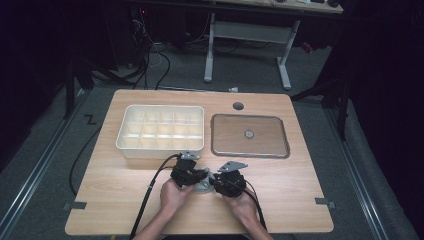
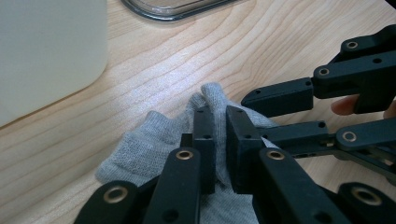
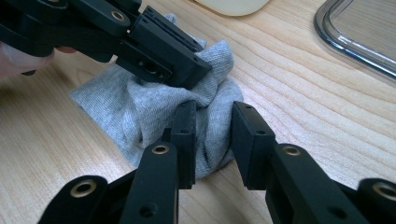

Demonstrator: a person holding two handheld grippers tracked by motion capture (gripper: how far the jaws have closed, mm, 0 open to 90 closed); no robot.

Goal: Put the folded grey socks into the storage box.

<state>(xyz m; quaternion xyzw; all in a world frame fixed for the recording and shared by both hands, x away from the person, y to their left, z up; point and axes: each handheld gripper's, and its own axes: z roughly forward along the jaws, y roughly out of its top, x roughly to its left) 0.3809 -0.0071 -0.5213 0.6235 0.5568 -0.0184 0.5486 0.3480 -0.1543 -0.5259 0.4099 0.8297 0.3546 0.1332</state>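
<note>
A grey knit sock (image 1: 203, 186) lies bunched on the wooden table near its front edge, between the two grippers. My left gripper (image 2: 219, 126) is shut on a raised fold of the sock (image 2: 144, 149). From the opposite side, my right gripper (image 3: 212, 123) has its jaws closed against a thick bunch of the sock (image 3: 116, 107), which fills the gap between them. In the high view the left gripper (image 1: 201, 176) and the right gripper (image 1: 214, 181) meet tip to tip over the cloth, each held by a hand.
A white box (image 1: 160, 149) divided into several compartments stands behind the grippers at the left. A clear flat lid (image 1: 250, 154) lies to its right. A round hole (image 1: 238, 106) sits in the table's far edge.
</note>
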